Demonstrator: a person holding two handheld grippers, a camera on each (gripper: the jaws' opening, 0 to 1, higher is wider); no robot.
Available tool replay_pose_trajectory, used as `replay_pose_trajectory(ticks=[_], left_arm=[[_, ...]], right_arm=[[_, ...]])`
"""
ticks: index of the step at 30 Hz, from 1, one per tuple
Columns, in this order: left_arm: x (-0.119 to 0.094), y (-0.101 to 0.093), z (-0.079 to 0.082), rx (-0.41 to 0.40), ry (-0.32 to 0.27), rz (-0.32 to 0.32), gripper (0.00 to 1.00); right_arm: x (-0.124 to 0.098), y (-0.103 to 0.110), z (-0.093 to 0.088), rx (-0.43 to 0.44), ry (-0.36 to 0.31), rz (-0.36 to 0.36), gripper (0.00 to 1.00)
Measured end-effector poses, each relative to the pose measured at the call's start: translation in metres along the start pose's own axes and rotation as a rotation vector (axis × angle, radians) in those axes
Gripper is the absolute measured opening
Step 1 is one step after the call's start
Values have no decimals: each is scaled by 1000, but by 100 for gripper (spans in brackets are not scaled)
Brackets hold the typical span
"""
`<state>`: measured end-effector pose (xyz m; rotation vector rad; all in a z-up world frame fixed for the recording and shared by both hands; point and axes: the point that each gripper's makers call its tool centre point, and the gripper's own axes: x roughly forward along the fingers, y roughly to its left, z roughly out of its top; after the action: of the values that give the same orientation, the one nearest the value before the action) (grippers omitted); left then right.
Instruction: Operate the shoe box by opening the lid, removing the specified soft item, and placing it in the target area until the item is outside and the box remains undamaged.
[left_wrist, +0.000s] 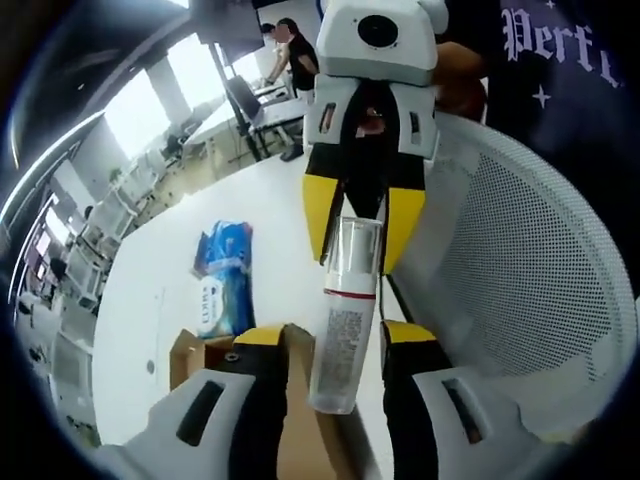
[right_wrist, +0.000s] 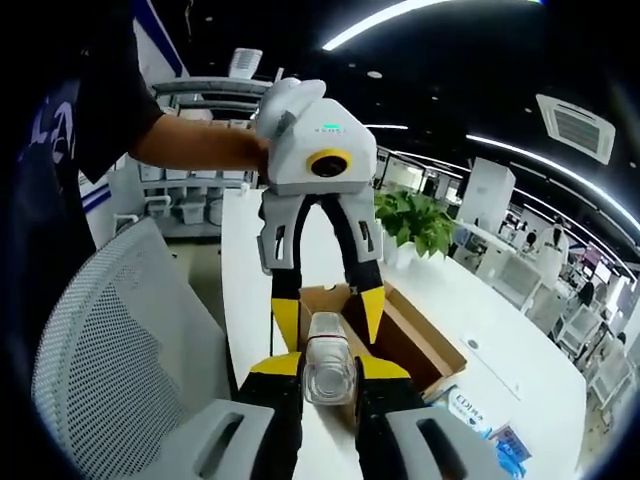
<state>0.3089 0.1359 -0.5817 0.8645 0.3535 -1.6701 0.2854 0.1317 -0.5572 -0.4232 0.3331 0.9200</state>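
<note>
Fingers (right_wrist: 383, 368) of the right gripper (right_wrist: 330, 366) pinch the bottle (right_wrist: 328, 388) by one end, while the left gripper (left_wrist: 335, 338) stands spread around the other end, apparently not touching. Risk now: the bottle is held high over the table (left_wrist: 270, 190), by a thin grip on smooth plastic, so if right lets go before left closes, it could drop onto the box (right_wrist: 405, 335). That box sits open below, undamaged. A blue tissue pack (left_wrist: 225, 275), likely the soft item, lies on the table just beside it. Crowding the near edge is a white mesh chair (left_wrist: 530, 260), and a plant (right_wrist: 415, 220) stands beyond.
</note>
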Motion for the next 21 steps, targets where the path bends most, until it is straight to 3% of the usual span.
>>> replay_pose_trajectory(ticks=[21], left_arm=[[-22,18,-11,-316,-167,222,72]], right_arm=[[-1,-24,-3,-55,72,73,14]])
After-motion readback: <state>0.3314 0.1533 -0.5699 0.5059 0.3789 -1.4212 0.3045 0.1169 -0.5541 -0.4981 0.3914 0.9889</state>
